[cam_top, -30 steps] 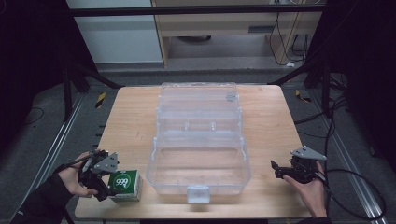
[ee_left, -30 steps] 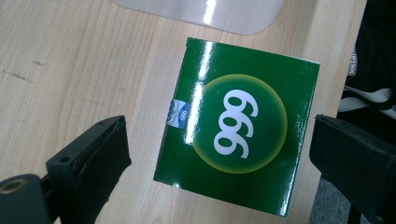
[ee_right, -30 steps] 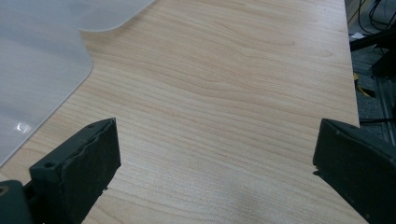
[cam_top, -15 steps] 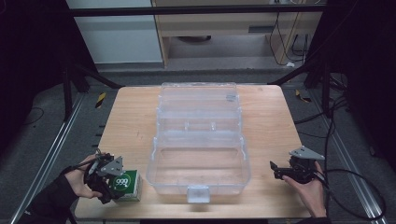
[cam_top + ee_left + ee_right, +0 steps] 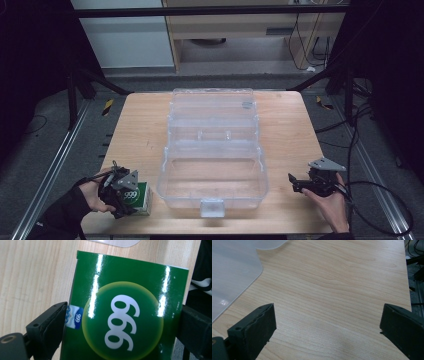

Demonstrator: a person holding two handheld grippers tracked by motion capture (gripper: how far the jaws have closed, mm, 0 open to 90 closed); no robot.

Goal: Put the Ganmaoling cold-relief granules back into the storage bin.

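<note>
- At the near-left corner of the wooden table [image 5: 135, 130], the green "999" box [image 5: 138, 195] sits flat on the wood, just left of the clear plastic storage case [image 5: 212, 175].
- Left gripper [image 5: 121, 192] is over the box, held by the left hand [image 5: 92, 192]; in the left gripper view the box [image 5: 125, 312] sits between the two jaws, one at each side edge.
- Left jaws look closed against the box sides, gripping it; box bottom on table.
- Case is open and transparent, lid folded back toward the far side, latch tab at the near edge.
- Right gripper [image 5: 300, 182] is near the table's right edge, well apart from the case, in the right hand [image 5: 332, 202].
- Right gripper view: jaws spread wide, bare wood between them, case corner [image 5: 232, 272] at upper left.
</note>
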